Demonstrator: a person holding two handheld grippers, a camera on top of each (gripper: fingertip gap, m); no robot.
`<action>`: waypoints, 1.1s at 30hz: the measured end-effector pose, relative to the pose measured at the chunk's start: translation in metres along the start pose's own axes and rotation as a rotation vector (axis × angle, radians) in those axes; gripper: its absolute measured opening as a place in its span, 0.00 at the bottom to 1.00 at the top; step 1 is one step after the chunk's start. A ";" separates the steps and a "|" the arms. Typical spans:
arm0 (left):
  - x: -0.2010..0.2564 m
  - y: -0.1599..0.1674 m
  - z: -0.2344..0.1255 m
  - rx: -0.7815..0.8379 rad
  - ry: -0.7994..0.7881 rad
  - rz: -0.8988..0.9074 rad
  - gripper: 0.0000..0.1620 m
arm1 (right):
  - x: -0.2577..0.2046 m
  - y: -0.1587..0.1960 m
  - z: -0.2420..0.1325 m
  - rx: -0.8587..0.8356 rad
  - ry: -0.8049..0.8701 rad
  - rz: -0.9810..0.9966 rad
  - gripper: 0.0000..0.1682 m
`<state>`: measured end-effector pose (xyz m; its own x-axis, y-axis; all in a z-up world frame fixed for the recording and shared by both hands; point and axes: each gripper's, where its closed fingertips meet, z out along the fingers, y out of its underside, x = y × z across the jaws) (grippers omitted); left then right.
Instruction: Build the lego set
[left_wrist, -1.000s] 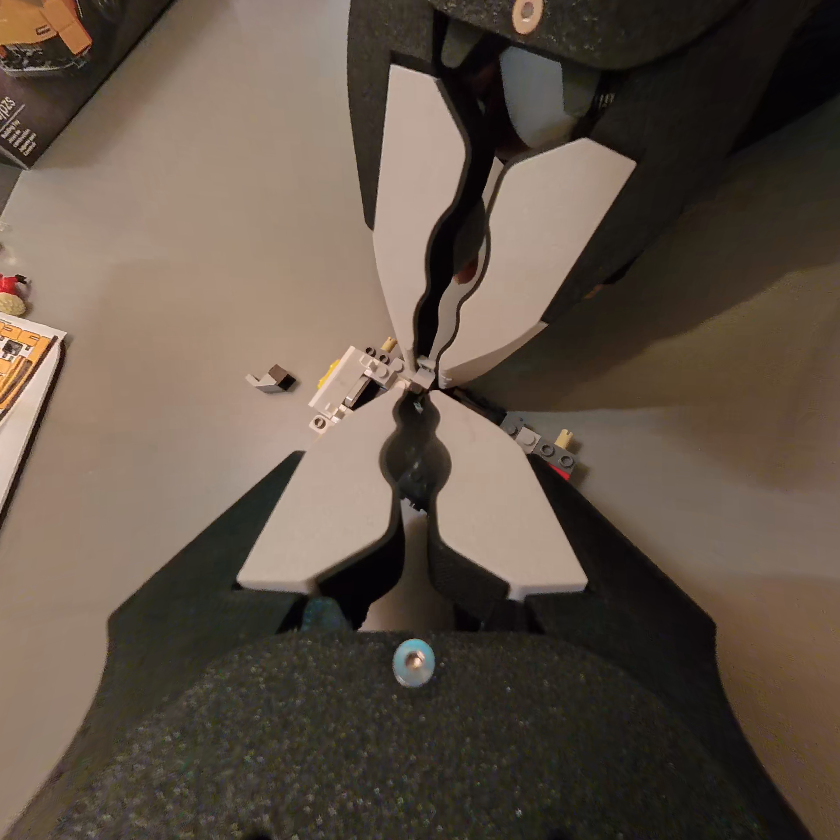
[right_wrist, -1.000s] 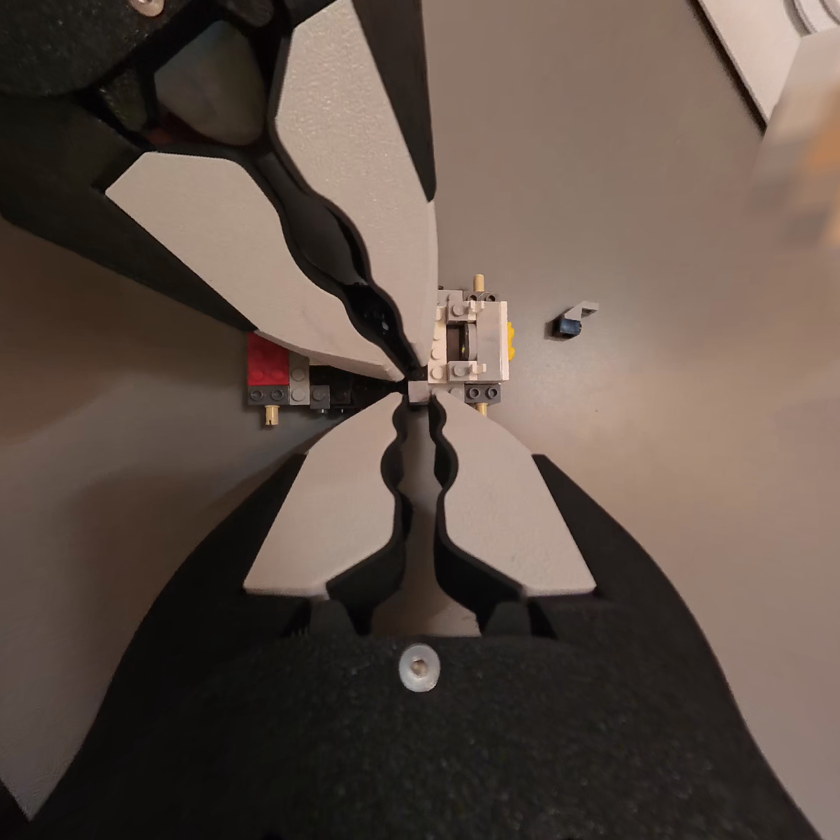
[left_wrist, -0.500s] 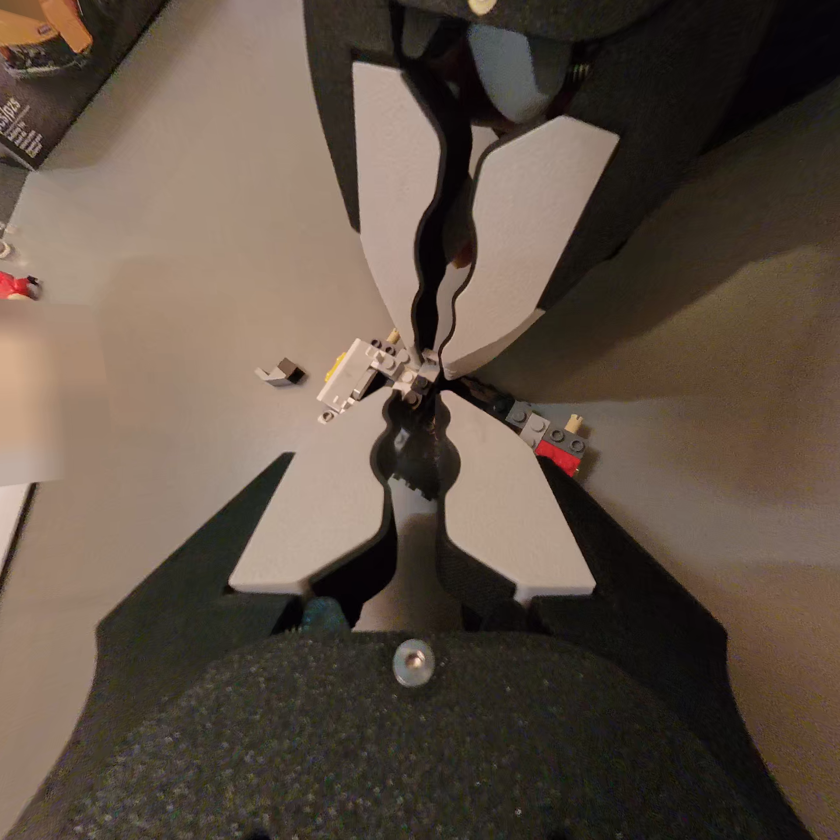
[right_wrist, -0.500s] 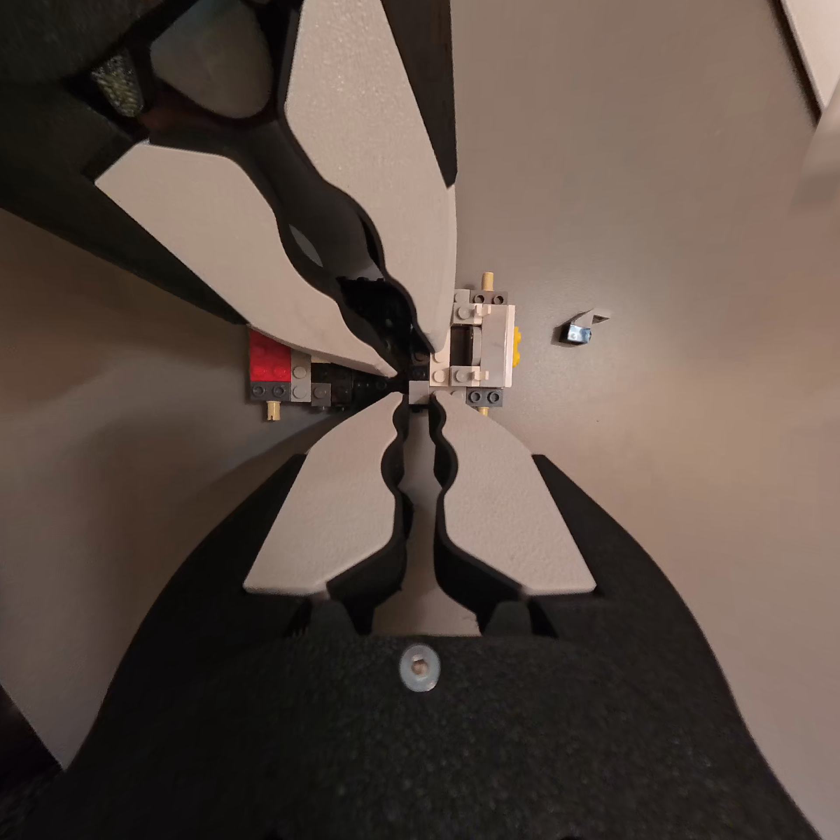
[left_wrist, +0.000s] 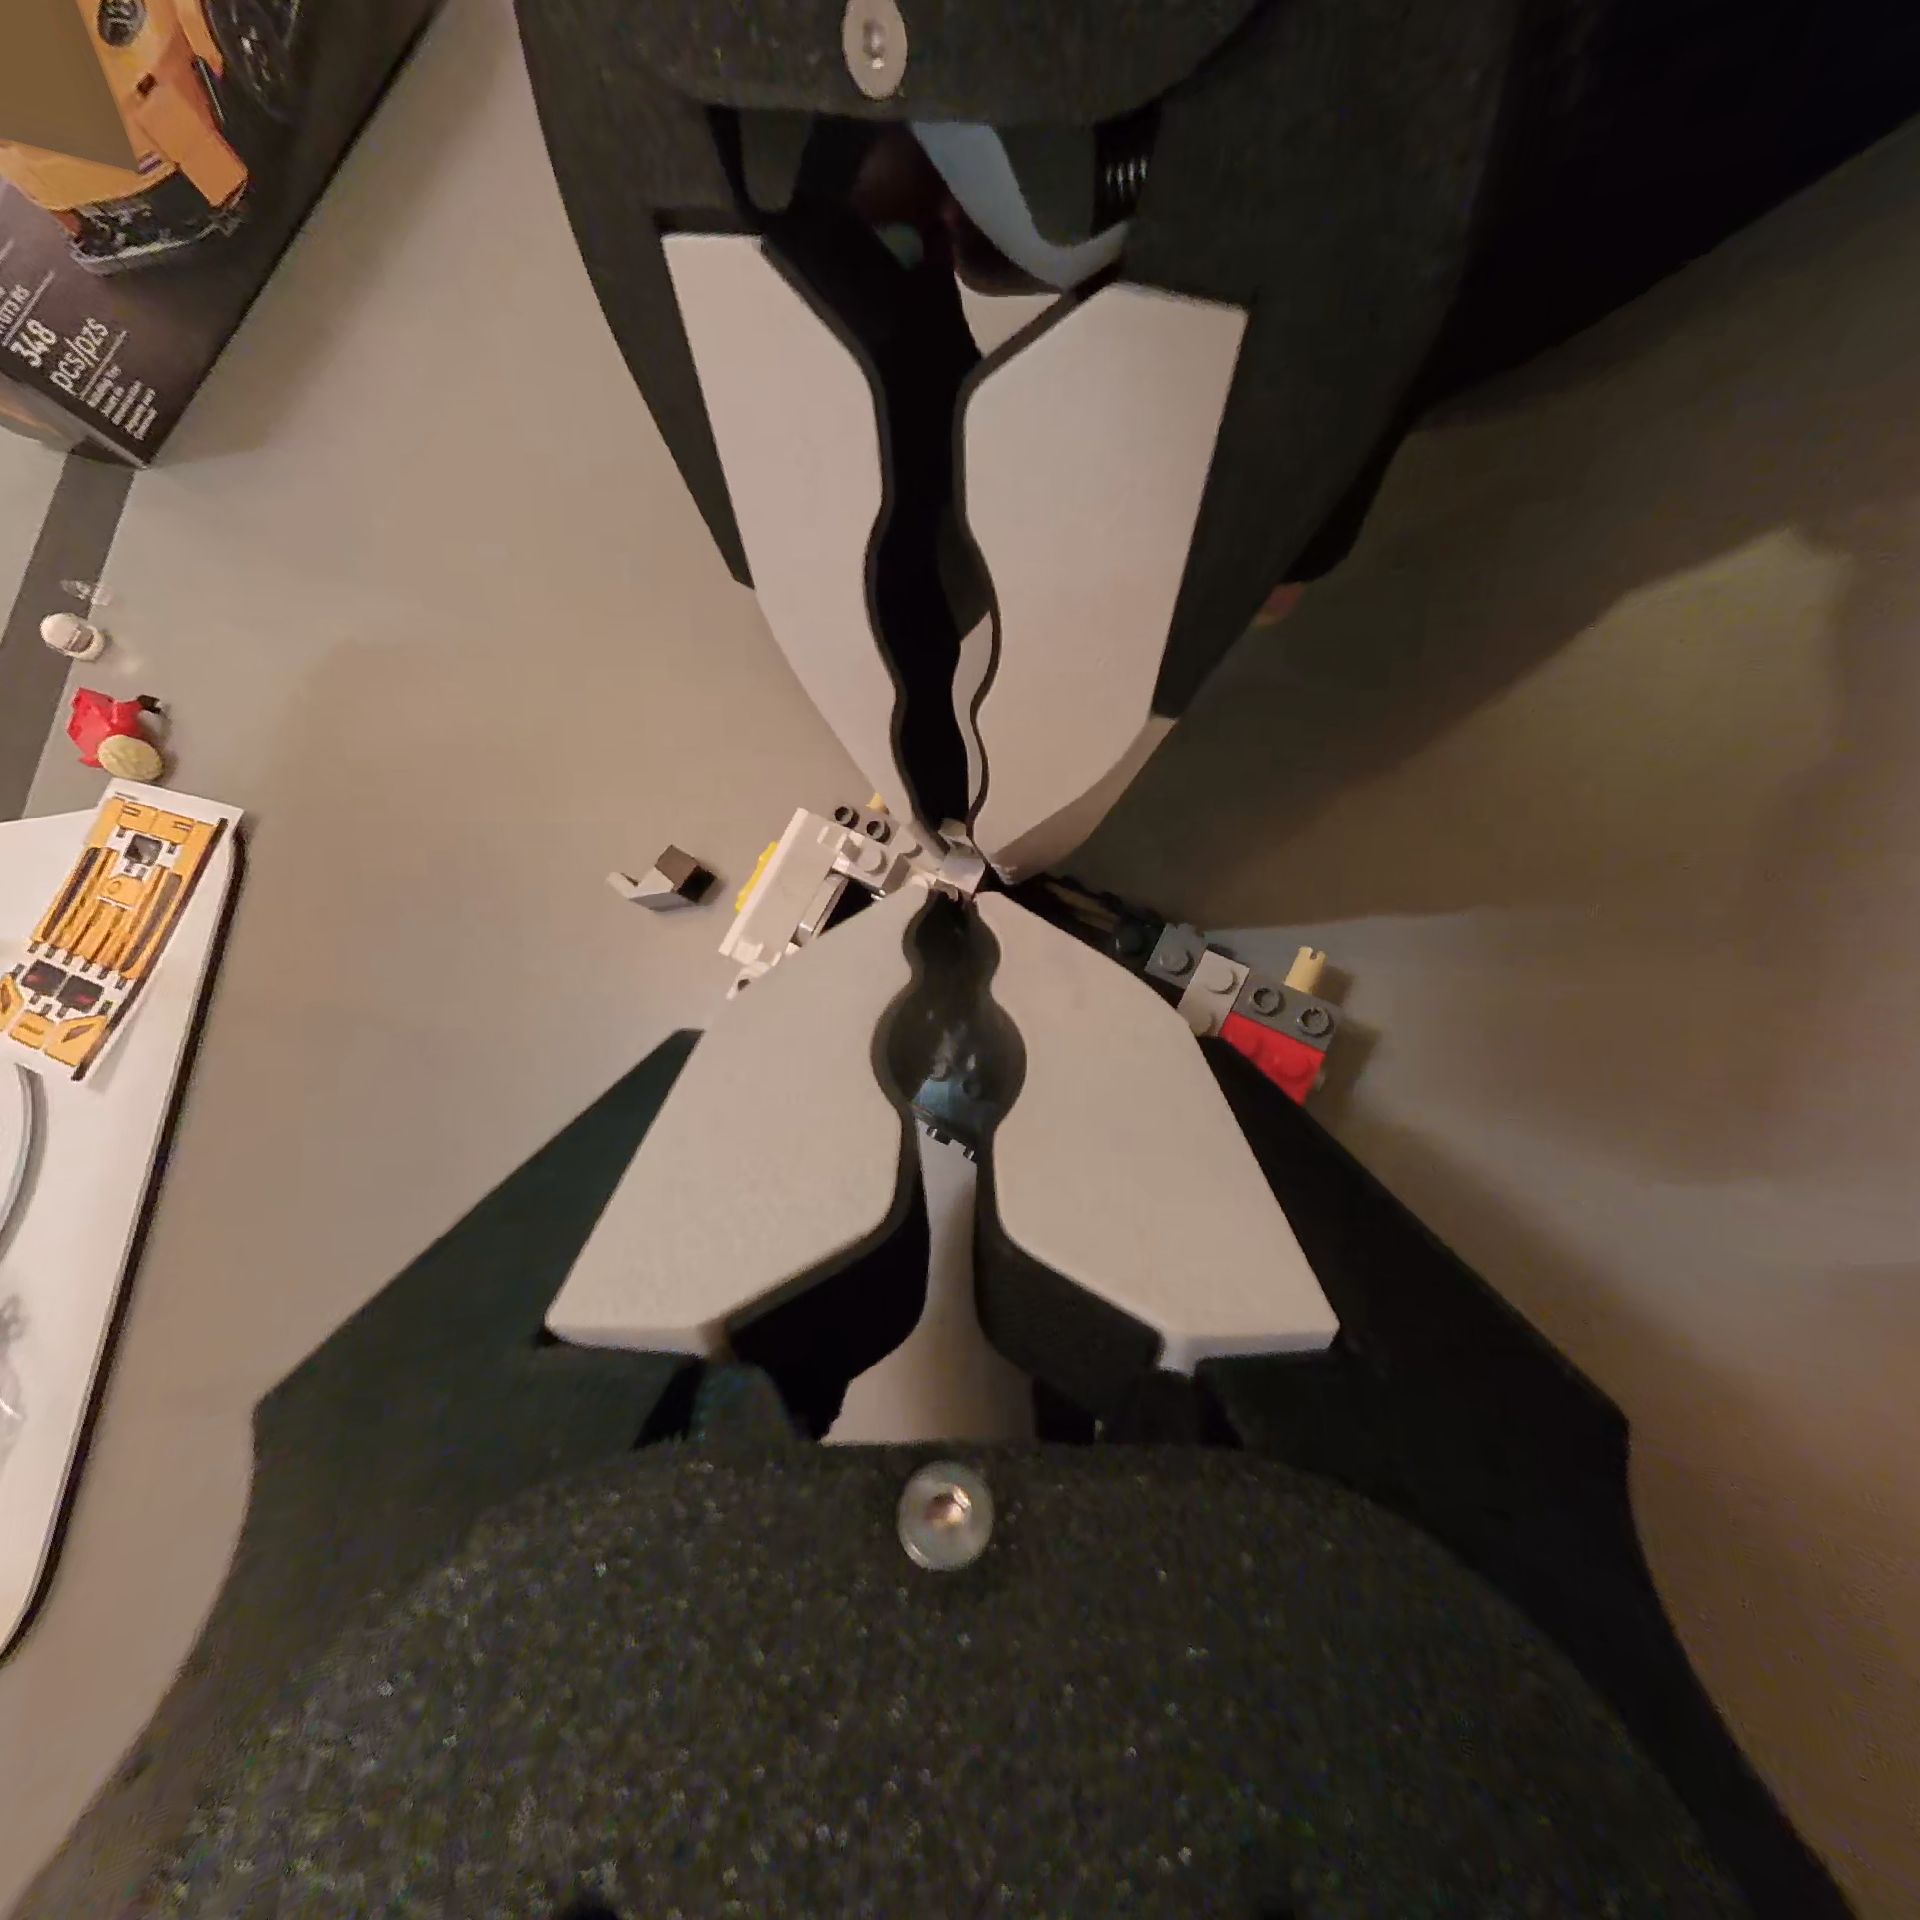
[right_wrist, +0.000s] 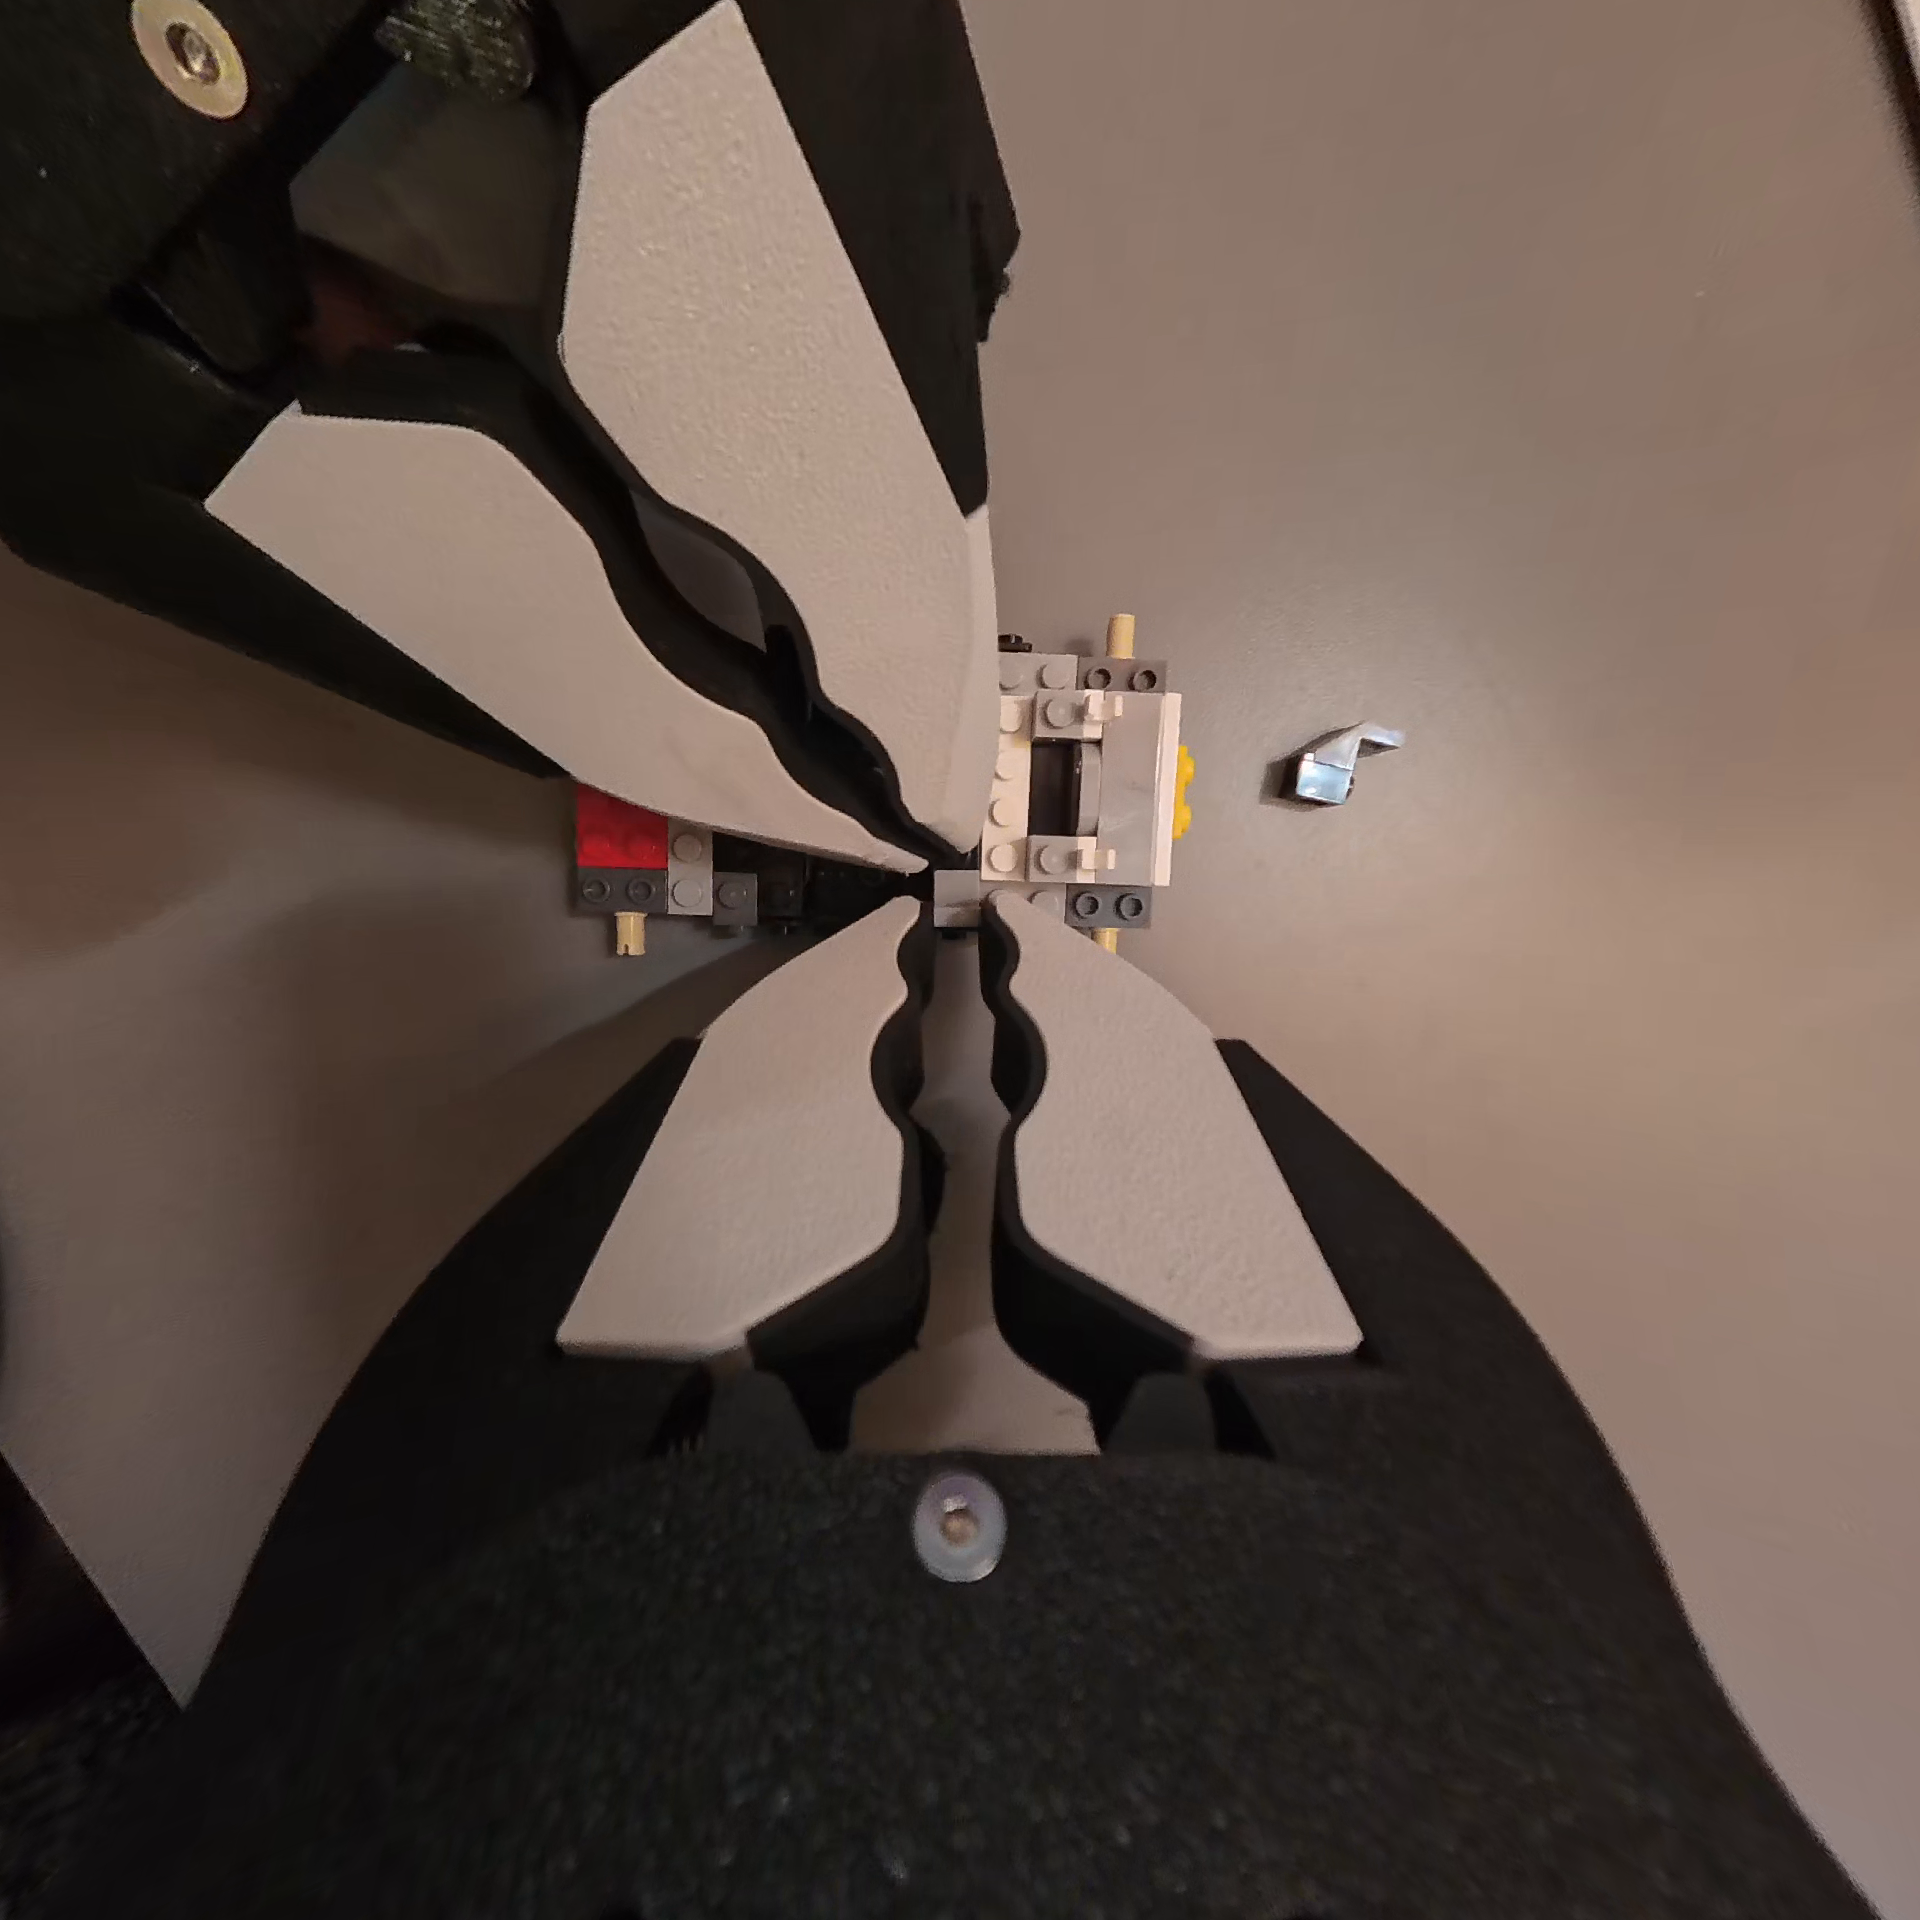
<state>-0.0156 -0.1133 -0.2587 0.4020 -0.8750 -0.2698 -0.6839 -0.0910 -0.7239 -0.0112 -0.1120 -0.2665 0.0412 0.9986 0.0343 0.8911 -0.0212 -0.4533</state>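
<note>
A long lego build lies on the grey table, with a white block at one end (right_wrist: 1081, 779) and a red brick at the other (right_wrist: 621, 831); it also shows in the left wrist view (left_wrist: 790, 894). My right gripper (right_wrist: 958, 920) is shut on a small grey brick (right_wrist: 956, 896) and holds it against the build's near edge, beside the white block. My left gripper (left_wrist: 951, 906) is shut, tip to tip with the right one over the build's dark middle. I cannot tell whether it grips anything. The dark chassis is mostly hidden under the fingers.
A small loose grey and black piece (left_wrist: 665, 878) lies just beyond the white block, also in the right wrist view (right_wrist: 1330, 769). A lego box (left_wrist: 94, 208), a sticker sheet on a white booklet (left_wrist: 94, 935) and small red (left_wrist: 104, 717) and tan (left_wrist: 130, 758) parts are far left. Left and right tips are no more than a few centimetres apart.
My left gripper's jaws stood slightly apart over the dark chassis half a second ago and are shut again now. The right gripper has kept the grey brick at the same spot.
</note>
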 end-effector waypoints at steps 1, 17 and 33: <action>0.000 0.001 0.000 -0.006 0.000 -0.003 0.00 | 0.000 0.000 0.000 0.004 0.001 0.001 0.04; -0.001 0.002 0.000 -0.036 0.002 -0.049 0.00 | 0.002 -0.005 -0.001 0.068 0.018 0.010 0.06; -0.003 0.003 0.000 -0.046 0.007 -0.031 0.03 | 0.002 -0.007 0.002 0.006 -0.048 -0.028 0.04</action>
<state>-0.0191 -0.1115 -0.2602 0.4192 -0.8747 -0.2431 -0.6987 -0.1399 -0.7016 -0.0185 -0.1101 -0.2654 -0.0058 1.0000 0.0047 0.8891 0.0073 -0.4576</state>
